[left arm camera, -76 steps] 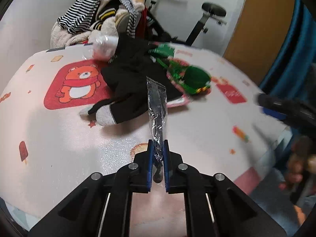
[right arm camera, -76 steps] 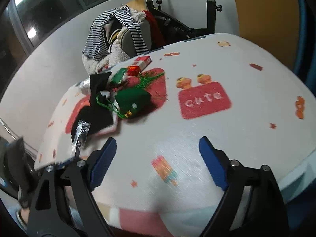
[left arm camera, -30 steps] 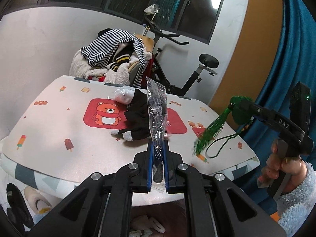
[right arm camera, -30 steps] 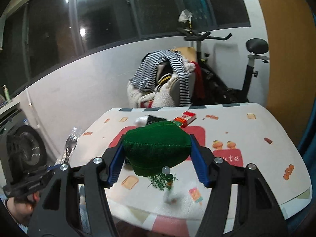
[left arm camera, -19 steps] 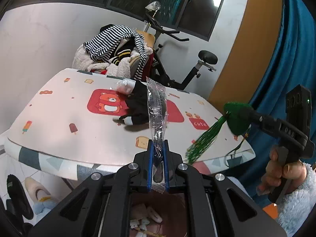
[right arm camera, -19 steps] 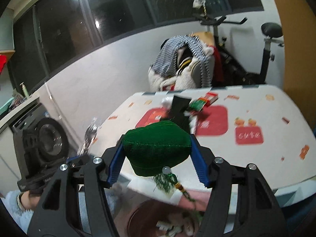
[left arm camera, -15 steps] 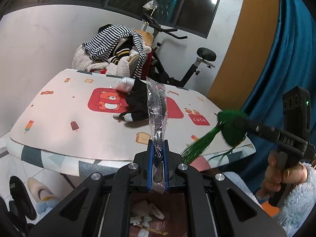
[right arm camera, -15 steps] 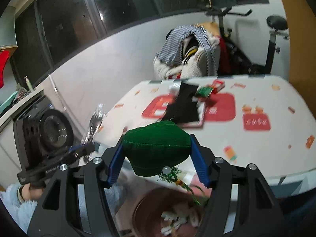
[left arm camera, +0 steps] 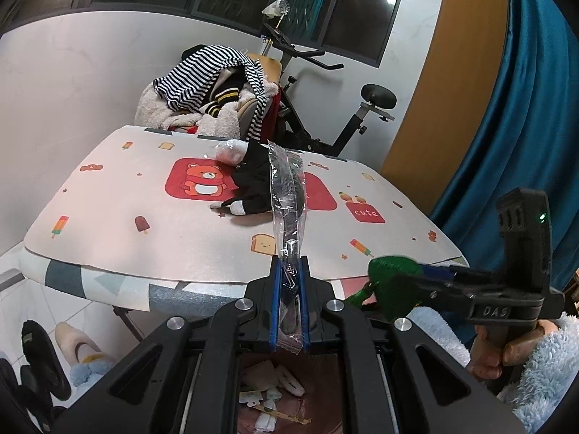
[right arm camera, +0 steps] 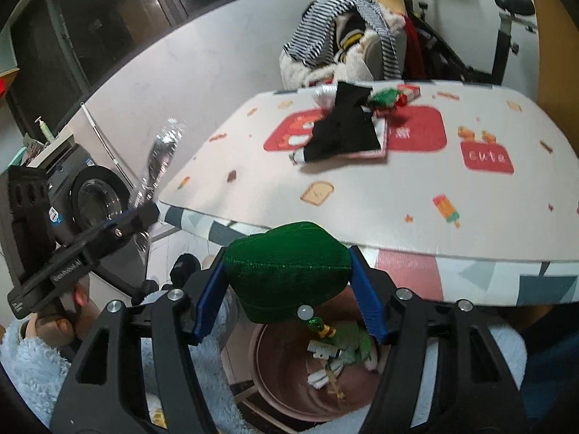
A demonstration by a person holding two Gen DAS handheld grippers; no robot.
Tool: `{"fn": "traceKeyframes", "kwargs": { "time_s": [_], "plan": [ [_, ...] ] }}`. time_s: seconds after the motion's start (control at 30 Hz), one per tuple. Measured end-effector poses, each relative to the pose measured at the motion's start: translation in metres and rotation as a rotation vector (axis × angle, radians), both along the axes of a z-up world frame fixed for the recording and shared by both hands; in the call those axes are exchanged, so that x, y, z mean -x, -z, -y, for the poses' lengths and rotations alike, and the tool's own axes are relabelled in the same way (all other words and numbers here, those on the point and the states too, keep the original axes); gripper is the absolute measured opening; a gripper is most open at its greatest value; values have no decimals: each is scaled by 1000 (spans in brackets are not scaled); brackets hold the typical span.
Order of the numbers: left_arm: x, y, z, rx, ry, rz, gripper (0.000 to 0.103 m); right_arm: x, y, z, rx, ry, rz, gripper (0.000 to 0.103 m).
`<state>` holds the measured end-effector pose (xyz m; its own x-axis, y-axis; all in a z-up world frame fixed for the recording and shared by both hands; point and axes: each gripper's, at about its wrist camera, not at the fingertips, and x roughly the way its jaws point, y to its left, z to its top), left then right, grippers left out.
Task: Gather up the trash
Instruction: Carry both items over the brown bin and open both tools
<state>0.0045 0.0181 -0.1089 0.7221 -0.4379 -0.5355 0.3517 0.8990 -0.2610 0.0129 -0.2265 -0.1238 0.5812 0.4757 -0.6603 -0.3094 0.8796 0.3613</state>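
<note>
Gripping a green plush ornament (right arm camera: 286,267) between its blue pads, the right gripper (right arm camera: 287,289) is hovering over a pink bin (right arm camera: 275,379) that sits below and just ahead of its fingers, with paper scraps inside. Its jaws are spread wide around the ornament's sides. The left gripper (left arm camera: 289,303) is pinching a clear plastic wrapper (left arm camera: 287,195) with its jaws nearly together; the wrapper is standing up ahead of its tips, and the same bin is showing beneath it. Beyond both tools the table (left arm camera: 144,253) is carrying a black cloth (left arm camera: 253,184).
</note>
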Motion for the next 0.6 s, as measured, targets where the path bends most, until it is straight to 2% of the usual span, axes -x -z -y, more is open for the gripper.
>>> {"fn": "traceKeyframes", "kwargs": {
  "time_s": [0.13, 0.3, 0.47, 0.6],
  "plan": [
    [-2, 4, 2, 0, 8, -10, 9, -3, 11, -2, -7, -8, -45, 66],
    [-3, 8, 0, 6, 5, -22, 9, -5, 16, -4, -4, -4, -61, 72],
    [-2, 14, 0, 11, 0, -24, 9, -3, 8, 4, -14, 81, 7, 92],
    [-1, 23, 5, 1, 4, -37, 9, -2, 4, 15, -1, 179, 56, 96]
  ]
}}
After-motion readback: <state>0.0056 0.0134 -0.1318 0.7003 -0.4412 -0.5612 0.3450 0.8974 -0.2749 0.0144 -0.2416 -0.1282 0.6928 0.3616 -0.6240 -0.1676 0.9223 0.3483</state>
